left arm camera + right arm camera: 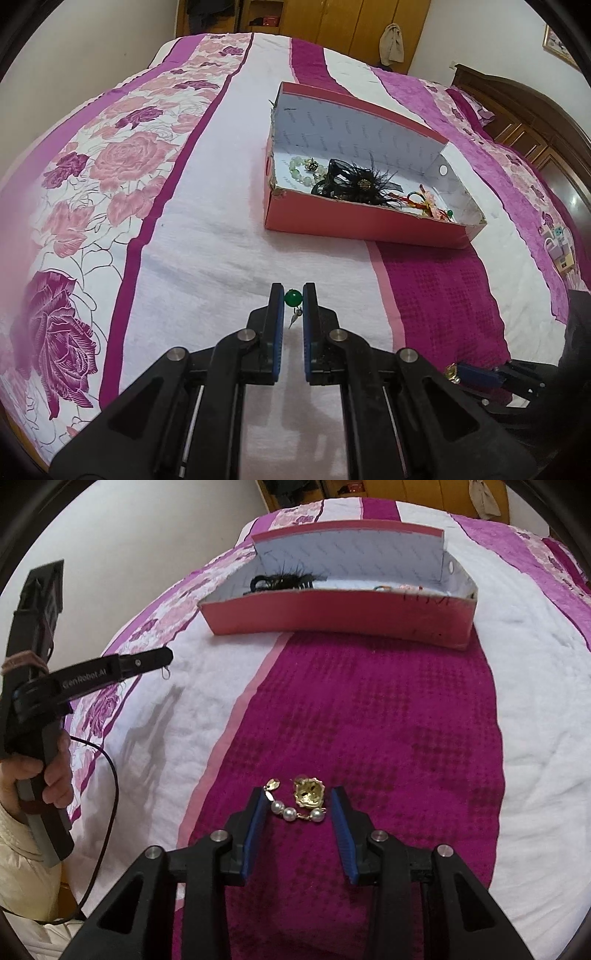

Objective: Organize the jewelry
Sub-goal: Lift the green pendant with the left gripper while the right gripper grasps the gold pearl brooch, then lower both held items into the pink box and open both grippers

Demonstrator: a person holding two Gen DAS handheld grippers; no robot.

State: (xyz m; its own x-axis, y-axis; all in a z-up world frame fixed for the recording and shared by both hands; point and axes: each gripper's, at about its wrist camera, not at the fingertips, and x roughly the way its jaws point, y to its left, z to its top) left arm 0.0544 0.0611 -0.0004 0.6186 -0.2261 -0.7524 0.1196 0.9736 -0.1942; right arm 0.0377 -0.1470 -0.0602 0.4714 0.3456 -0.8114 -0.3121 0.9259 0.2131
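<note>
Even, soft indoor light, fairly bright. Strong fisheye bending, dark vignette at corners. Faint grey tool shadow on white-and-magenta floral bedspread (pixel 207 716). Centre sharp, edges slightly smeared.

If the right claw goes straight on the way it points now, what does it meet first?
Most likely the pearl and gold jewelry piece lying between the open fingers of the right claw, then the magenta bedspread beneath; depth is unclear.
</note>
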